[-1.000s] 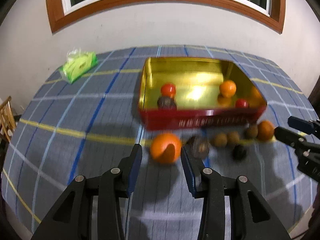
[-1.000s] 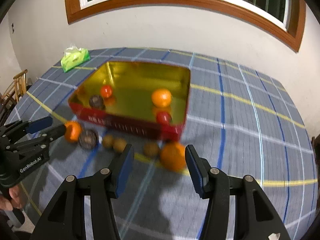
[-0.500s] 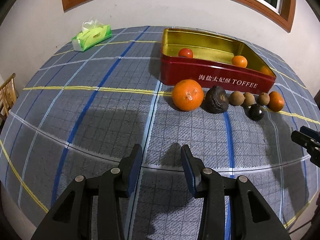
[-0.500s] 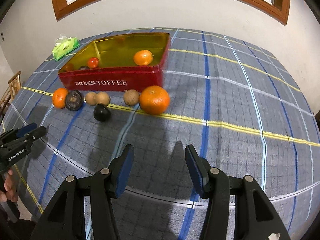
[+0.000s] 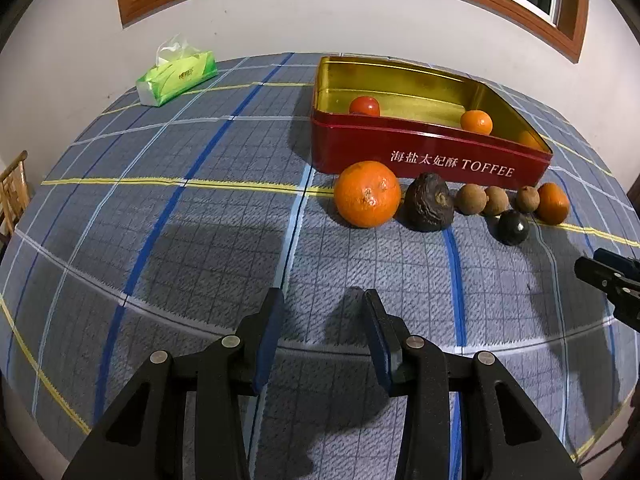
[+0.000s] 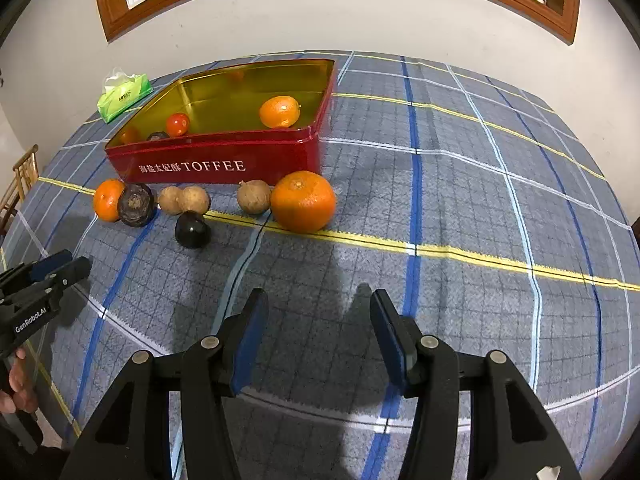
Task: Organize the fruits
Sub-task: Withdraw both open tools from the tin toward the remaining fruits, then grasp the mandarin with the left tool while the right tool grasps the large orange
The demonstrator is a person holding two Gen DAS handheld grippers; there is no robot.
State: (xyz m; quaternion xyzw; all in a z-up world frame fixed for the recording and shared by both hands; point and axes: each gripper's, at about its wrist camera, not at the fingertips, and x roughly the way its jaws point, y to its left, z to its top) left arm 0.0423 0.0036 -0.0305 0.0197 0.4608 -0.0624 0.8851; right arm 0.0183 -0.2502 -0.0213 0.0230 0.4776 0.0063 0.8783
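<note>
Left wrist view, my left tool (image 5: 322, 312): released, jaws apart with nothing between them, hanging over bare cloth well short of the fruit.
Right wrist view, my right tool (image 6: 318, 312): released too, gap empty, over the cloth near the yellow stripe.
Surface (image 5: 180, 240): covered in a grey-blue plaid cloth with blue, white and yellow lines.
Black round fruit (image 5: 513, 227): nearest piece of the loose group, sitting alone just in front of the row.
Loose row: I see it lined along the tin's front wall. From the left wrist view it runs big orange (image 5: 367, 194), wrinkled dark fruit (image 5: 429, 202), three small brown fruits (image 5: 472, 199), then a small orange (image 5: 552, 203) at the far right end.
Big orange by my right tool (image 6: 303, 201): another large one, at the right end of the row, touching a brown fruit.
Red tin (image 5: 424, 152): open, gold inside, "TOFFEE" on the front.
Inside the tin: a red tomato (image 5: 364, 106), an orange (image 5: 476, 121), a dark fruit partly hidden.
Tissue pack (image 5: 176, 78): green, at the far left edge by the wall.
</note>
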